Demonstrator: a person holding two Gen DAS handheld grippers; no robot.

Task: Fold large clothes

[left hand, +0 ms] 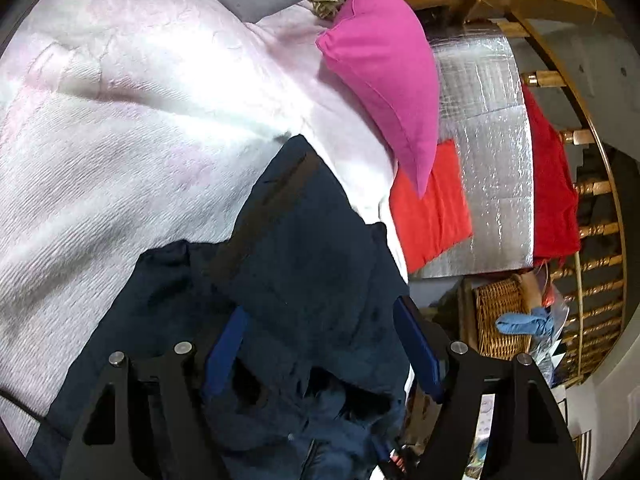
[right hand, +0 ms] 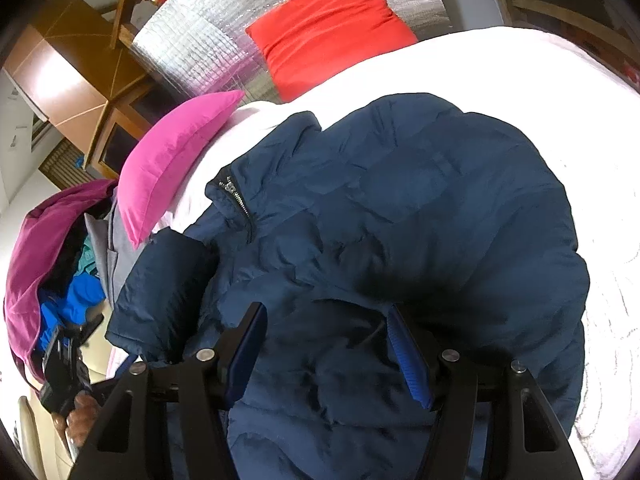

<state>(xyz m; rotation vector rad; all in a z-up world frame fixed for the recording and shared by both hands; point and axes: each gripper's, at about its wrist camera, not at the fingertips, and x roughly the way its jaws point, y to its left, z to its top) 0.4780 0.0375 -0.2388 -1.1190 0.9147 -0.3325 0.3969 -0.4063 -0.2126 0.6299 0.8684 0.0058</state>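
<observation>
A navy puffer jacket (right hand: 400,208) lies crumpled on a white bedspread (right hand: 520,64), collar and zipper (right hand: 236,196) toward the left. My right gripper (right hand: 326,312) is open, its blue-padded jaws set wide just above the jacket's body. In the left wrist view the same jacket (left hand: 296,264) fills the lower middle. My left gripper (left hand: 320,308) is open with jacket fabric bunched between its blue pads (left hand: 416,344); it does not pinch it. The left gripper also shows in the right wrist view (right hand: 64,364), off the bed's left edge, held in a hand.
A pink pillow (left hand: 380,68) and a red cushion (left hand: 432,204) lie at the bed's head against a silver foil panel (left hand: 488,128). A wicker basket (left hand: 500,316) stands beside the bed. A pile of clothes (right hand: 60,264) sits at the left.
</observation>
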